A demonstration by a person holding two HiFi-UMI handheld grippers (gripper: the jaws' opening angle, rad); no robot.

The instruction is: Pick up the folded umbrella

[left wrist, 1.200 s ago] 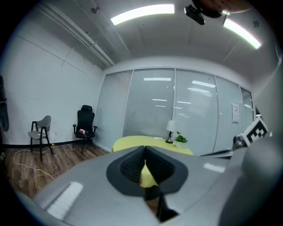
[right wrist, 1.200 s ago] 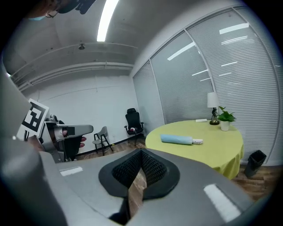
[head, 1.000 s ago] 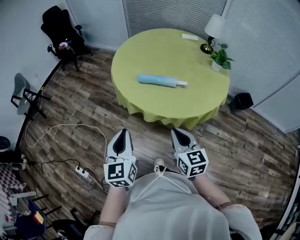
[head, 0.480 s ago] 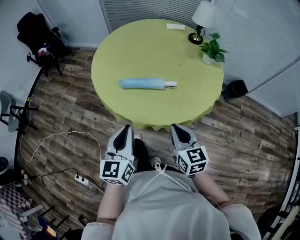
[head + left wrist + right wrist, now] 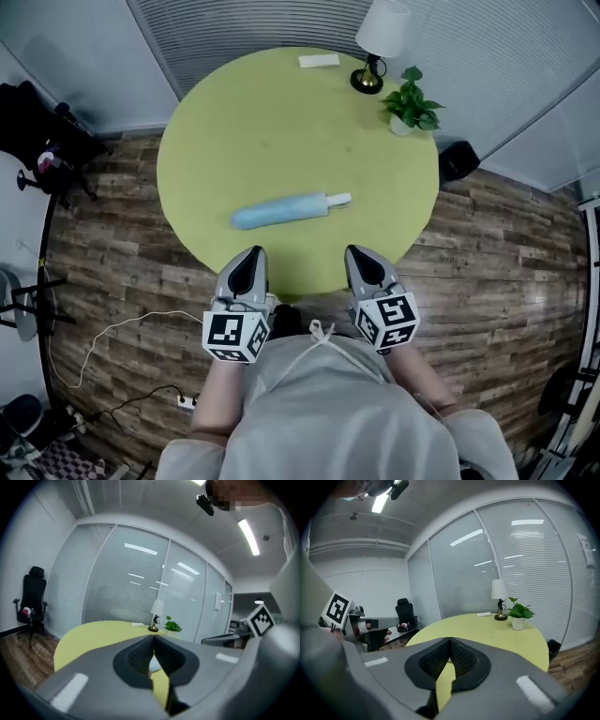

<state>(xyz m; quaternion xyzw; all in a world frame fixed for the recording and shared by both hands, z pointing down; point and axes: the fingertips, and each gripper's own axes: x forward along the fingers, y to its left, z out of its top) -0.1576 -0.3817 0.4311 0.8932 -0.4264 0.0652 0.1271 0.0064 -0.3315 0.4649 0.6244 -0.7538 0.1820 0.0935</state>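
Note:
The folded umbrella (image 5: 281, 210), pale blue with a white handle (image 5: 339, 200) at its right end, lies on the near half of the round yellow-green table (image 5: 281, 112). My left gripper (image 5: 251, 251) hovers at the table's near edge, just short of the umbrella, with its jaws shut and empty. My right gripper (image 5: 357, 250) is level with it, to the right of the handle and nearer me, also shut and empty. In the left gripper view (image 5: 153, 637) and the right gripper view (image 5: 450, 640) the tips meet over the tabletop.
A table lamp (image 5: 380, 37), a potted plant (image 5: 410, 105) and a flat white object (image 5: 319, 61) stand at the table's far side. A black bin (image 5: 457, 159) sits on the floor at right, a black office chair (image 5: 42, 141) at left. A white cable (image 5: 122, 328) crosses the wooden floor.
The table and umbrella have come much closer and now lie right in front of both grippers. Both grippers stayed shut and side by side.

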